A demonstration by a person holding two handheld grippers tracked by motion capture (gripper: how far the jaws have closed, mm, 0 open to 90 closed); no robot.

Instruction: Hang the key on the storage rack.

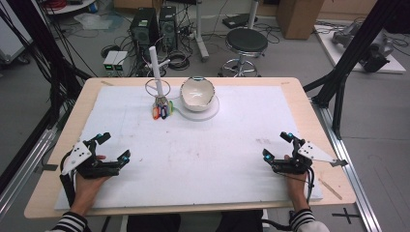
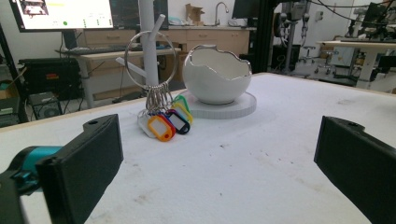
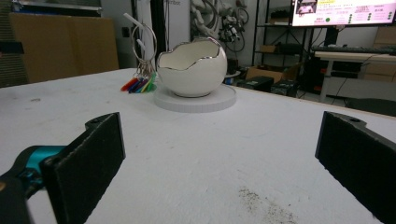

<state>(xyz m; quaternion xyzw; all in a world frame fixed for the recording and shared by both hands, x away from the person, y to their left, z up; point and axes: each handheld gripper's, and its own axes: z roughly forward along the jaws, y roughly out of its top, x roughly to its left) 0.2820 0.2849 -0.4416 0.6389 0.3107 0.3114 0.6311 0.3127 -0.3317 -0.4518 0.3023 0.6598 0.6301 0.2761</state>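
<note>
Both claws are parked at the near edge of the desk, left claw and right claw, each with jaws spread wide and nothing gripped. Nothing seems to be started yet, by the look of it. At the far side, a bunch of colourful key tags is hung on a metal ring from a white stand, just beside an egg-shaped bowl. Everything's untouched, so the reach and grab are probably all left.
</note>
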